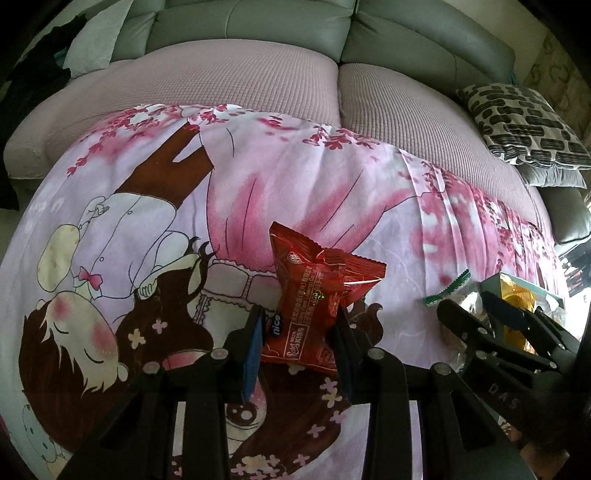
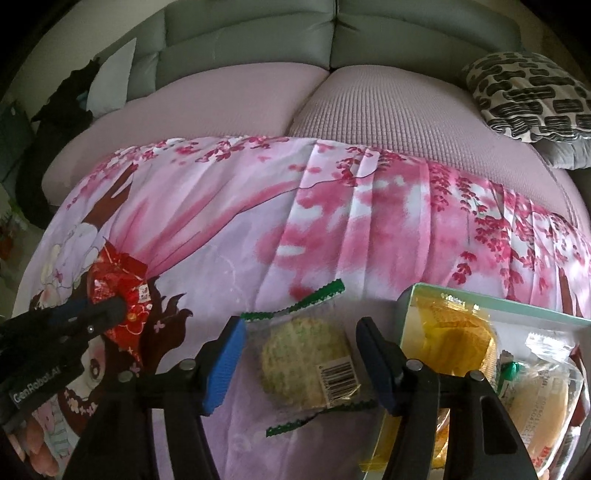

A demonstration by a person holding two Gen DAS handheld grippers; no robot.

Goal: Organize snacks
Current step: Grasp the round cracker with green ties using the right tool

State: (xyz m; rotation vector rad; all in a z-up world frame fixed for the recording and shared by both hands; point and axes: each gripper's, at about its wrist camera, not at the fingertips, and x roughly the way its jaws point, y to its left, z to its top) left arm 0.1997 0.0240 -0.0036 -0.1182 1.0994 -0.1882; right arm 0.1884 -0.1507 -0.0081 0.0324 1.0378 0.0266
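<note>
red snack packet (image 1: 317, 295) pinched by left gripper (image 1: 299, 321); right gripper (image 2: 301, 350) gapes around green-edged cookie (image 2: 306, 363) on pink cartoon cloth (image 2: 258, 229) before grey sofa (image 2: 251, 33).

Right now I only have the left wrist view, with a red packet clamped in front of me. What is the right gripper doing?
Observer: The right gripper is open, its fingers on either side of a clear, green-edged cookie packet lying on the printed cloth. It is not closed on it.
Operator: What's in the box beside it?
Observer: The pale green box, just right of that packet, holds a yellow-wrapped snack and a clear-wrapped pastry.
Operator: Anything on my packet's far side?
Observer: The red packet, held in the left gripper, carries a small white printed label there.
</note>
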